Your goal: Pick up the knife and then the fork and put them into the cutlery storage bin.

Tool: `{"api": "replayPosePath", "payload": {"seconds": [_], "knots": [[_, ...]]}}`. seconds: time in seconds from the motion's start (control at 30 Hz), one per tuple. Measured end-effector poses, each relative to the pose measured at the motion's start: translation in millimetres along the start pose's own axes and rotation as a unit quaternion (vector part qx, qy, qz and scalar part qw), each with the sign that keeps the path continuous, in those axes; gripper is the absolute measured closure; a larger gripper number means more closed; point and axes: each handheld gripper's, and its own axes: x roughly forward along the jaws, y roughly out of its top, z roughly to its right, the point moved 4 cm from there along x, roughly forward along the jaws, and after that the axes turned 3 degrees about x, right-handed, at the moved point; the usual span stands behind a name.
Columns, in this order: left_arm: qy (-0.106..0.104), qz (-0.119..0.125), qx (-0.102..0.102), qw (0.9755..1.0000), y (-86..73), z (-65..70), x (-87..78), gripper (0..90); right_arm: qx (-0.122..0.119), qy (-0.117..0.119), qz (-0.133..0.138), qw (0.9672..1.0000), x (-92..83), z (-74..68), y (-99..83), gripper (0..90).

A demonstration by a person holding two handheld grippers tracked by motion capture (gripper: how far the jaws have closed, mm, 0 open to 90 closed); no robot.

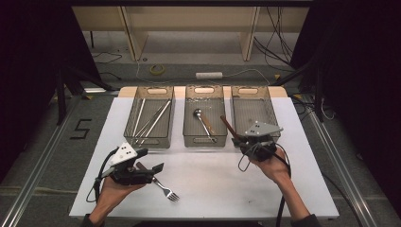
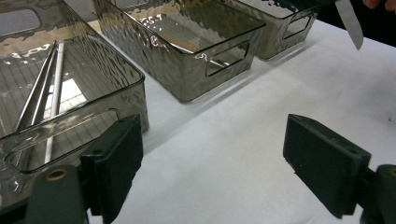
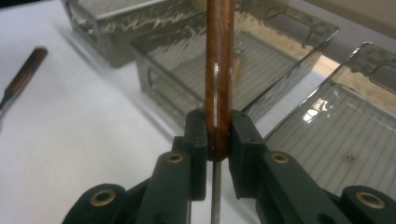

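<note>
Right claw is clamped on a wooden-handled table knife, its two black jaws pressing the brown handle from either side, with the steel spine of the blade running down between them. In the high view that claw hangs over the near end of the right-hand smoky clear plastic bin, and the knife's handle slants up and away toward the middle bin, which holds a metal spoon. Left claw stands wide with bare white bench between its jaws. Just beside it in the high view lies a wooden-handled steel fork, tines toward the person. Beyond sits the left bin, holding long metal chopsticks.
</note>
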Motion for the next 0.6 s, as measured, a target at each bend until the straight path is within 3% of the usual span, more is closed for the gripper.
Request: {"api": "replayPosePath", "payload": {"seconds": [0.33,0.6], "knots": [[0.005,0.002,0.001,1.0000,-0.4,-1.0,-0.8,19.6,0.046,-0.010,0.010,0.9989,5.7,34.8,31.9,79.5],[0.008,0.003,0.000,1.0000,-0.9,-2.2,-0.9,19.6,0.088,-0.023,0.016,0.9957,14.4,64.0,48.1,79.6]]}}
